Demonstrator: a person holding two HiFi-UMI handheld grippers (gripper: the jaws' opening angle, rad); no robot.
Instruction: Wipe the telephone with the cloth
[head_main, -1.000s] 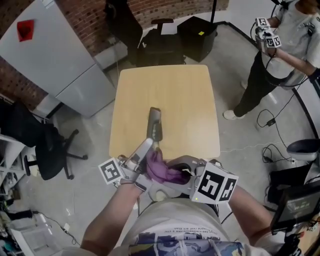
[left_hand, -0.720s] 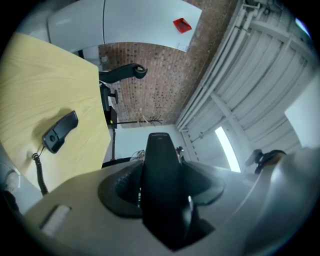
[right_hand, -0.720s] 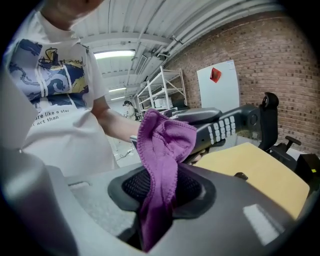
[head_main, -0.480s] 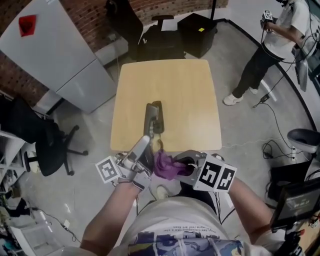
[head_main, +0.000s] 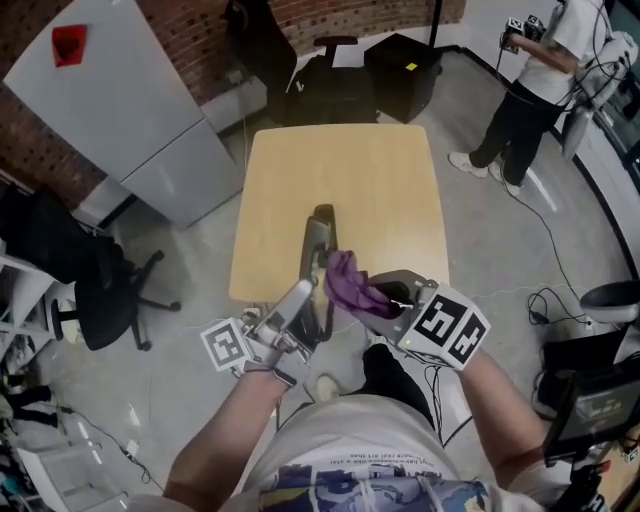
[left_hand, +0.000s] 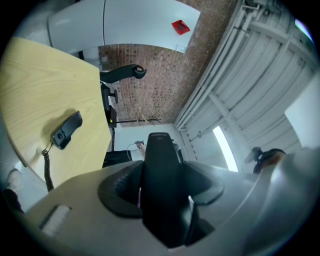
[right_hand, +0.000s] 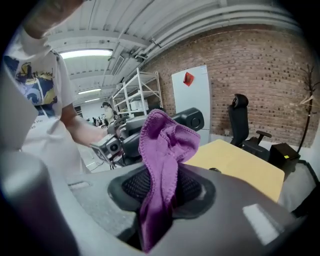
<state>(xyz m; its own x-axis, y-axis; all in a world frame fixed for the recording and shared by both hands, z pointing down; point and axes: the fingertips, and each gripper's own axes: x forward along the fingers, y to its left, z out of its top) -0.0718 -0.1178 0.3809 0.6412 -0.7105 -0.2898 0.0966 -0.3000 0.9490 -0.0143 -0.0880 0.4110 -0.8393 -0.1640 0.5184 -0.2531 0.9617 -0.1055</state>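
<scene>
Head view, looking down on a pale wooden table (head_main: 380, 200): clamped in the left gripper (head_main: 312, 305), a dark handset (left_hand: 160, 165), jutting out past the jaws at the table's near edge. Pinched in the right gripper (head_main: 380, 298), a purple cloth (head_main: 350, 285), bunched just beside the handset. Lying near that edge, the telephone base (head_main: 318, 240), coiled cord (left_hand: 47, 167) dangling over it.

cloth (head_main: 352, 284): purple fuzzy fabric | telephone (head_main: 316, 245): matt black plastic | table (head_main: 370, 180): smooth pale wood

Purple cloth (head_main: 350, 282) in right gripper (head_main: 378, 298), beside telephone (head_main: 318, 238) on wooden table (head_main: 385, 180); left gripper (head_main: 303, 303) nearby
</scene>
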